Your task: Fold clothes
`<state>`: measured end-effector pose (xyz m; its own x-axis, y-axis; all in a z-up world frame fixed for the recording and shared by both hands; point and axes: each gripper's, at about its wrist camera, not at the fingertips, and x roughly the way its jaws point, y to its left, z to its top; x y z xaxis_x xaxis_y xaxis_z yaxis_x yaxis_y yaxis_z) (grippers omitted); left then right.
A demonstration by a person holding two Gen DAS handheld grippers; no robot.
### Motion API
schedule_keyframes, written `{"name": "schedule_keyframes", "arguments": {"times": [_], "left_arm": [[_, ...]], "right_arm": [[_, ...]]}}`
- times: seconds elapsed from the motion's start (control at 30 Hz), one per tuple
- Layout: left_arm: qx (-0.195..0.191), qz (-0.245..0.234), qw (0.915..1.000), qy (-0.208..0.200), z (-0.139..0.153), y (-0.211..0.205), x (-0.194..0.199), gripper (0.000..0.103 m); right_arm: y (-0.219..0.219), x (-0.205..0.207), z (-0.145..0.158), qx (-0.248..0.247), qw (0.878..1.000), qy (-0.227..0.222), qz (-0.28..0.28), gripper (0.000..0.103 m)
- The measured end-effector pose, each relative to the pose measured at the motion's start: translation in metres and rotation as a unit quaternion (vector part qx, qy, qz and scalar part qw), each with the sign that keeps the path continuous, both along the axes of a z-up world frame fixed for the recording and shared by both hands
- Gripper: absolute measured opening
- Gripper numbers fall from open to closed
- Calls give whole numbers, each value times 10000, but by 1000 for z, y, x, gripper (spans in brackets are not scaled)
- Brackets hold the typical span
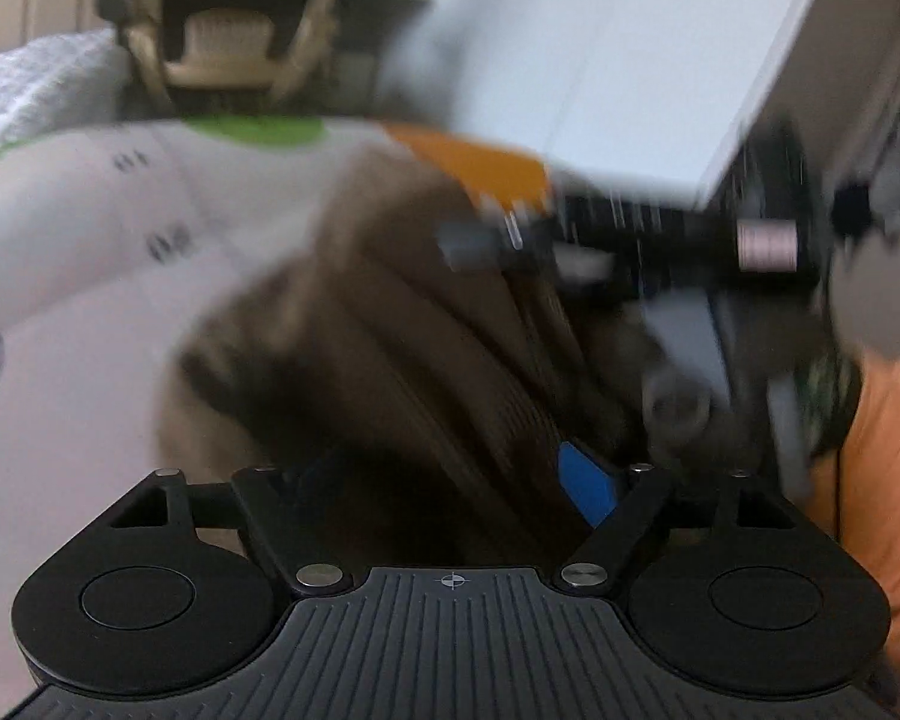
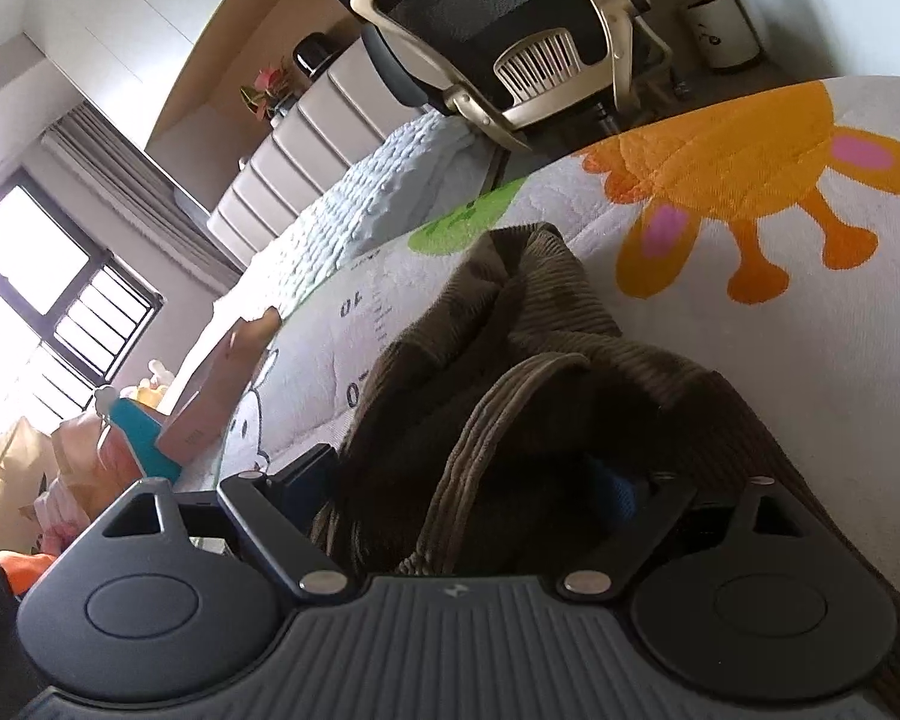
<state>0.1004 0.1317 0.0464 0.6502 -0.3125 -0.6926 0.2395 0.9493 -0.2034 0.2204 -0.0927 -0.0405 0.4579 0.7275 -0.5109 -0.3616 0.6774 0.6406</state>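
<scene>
A: Quick pass. One garment — a brown corduroy piece [image 2: 546, 372], bunched on the bed's cartoon quilt [image 2: 810, 360], directly ahead of and between both tongs.

B: States?

A: Right tongs [image 2: 474, 492] pinch a thick wad of corduroy, fabric piled up between the fingers. Left tongs [image 1: 450, 480] look clamped on the same cloth [image 1: 402, 360], blue pad [image 1: 585, 483] pressed against it, but that view is smeared with motion, so that's a judgement.

B: Risks?

A: Mostly grip trouble. The right tongs seem to hold several layers at once — pull from there and the fold likely comes out lumpy, or a hidden layer drags along. Corduroy is heavy; a shallow pinch could slip mid-lift. Also, ahead of the left tongs there's dark hardware [image 1: 690, 252] close above the cloth, probably the other gripper. Moving fast, they could knock together.

B: Counts?

A: One garment, two tongs, one quilt, one office chair [image 2: 510, 42] beyond the bed, far ahead of the right tongs. One drawer unit [image 2: 306, 144] ahead-left, one white bin [image 2: 723, 30] ahead-right. A pile of bags and toys [image 2: 90, 456] sits left of the right tongs — too jumbled to count.
</scene>
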Motion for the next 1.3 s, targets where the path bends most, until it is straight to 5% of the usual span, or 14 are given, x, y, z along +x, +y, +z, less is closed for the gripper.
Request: {"name": "schedule_keyframes", "arguments": {"times": [0.07,0.1,0.23,0.37,0.47,0.57,0.63,0.7,0.83,0.93,1.0,1.1,1.23,1.3], "left_arm": [[260,16,9995,-150,3,2,-1,11],[389,23,9990,-224,4,3,-1,8],[907,54,9945,-523,9,6,-3,8],[1836,1269,9713,-827,15,70,26,8],[2007,2018,9569,-578,-7,113,49,10],[2165,2394,9463,-160,-32,133,60,21],[2137,2541,9433,-35,-33,144,56,40],[1832,2735,9443,-51,-24,153,45,53],[488,2267,9723,-290,12,142,35,59],[-850,1458,9852,-306,23,114,48,76],[-1649,894,9822,-53,14,86,69,84],[-2434,546,9665,610,-15,51,109,85],[-2894,993,9466,1020,-53,40,153,85],[-2895,1317,9416,1104,-67,43,166,85]], "right_arm": [[-1,-1,-1,9,10000,-9,-2,88],[-2,-1,-1,1,10000,-34,7,88],[-2,-4,-3,-54,9999,-152,50,88],[1,-6,-2,-204,9995,-255,47,88],[2,-5,7,-484,9980,-388,-104,88],[3,-5,20,-1040,9916,-673,-361,88],[5,-5,27,-1653,9801,-940,-562,88],[10,0,29,-2350,9625,-1125,-761,88],[15,12,34,-3171,9321,-1503,-896,88],[-18,20,47,-1874,9754,-881,-752,88],[-44,23,53,-844,9933,-401,-684,89],[-82,23,51,358,9962,86,-788,92],[-110,28,32,1313,9863,649,-755,93],[-108,31,21,1401,9847,806,-651,93]]}}
